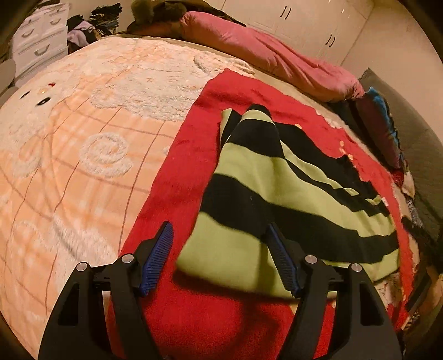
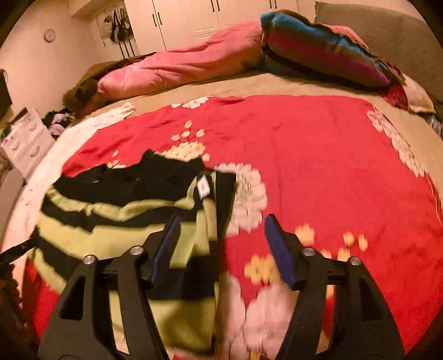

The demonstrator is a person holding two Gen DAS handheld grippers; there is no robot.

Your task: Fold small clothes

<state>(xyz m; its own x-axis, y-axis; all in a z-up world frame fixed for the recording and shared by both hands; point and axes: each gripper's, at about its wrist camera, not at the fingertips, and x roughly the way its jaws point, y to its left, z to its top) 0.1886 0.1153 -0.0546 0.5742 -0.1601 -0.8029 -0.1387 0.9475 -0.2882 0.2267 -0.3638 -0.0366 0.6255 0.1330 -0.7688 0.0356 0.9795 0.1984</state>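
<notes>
A small green-and-black striped sweater [image 1: 279,193] lies on a red flowered blanket [image 1: 171,177] on the bed, one sleeve folded over its body. My left gripper [image 1: 220,229] is open and empty, its blue pads straddling the sweater's near left edge just above it. In the right wrist view the same sweater [image 2: 124,218] lies at the left with a white label [image 2: 203,188] at its collar. My right gripper [image 2: 221,221] is open and empty above the sweater's right edge and the red blanket [image 2: 318,166].
A peach and white fluffy blanket [image 1: 83,144] covers the bed's left part. A pink duvet [image 1: 265,55] and a striped pillow [image 2: 318,47] lie along the far side. A white drawer unit [image 1: 38,38] and a pile of clothes [image 1: 88,25] stand beyond the bed.
</notes>
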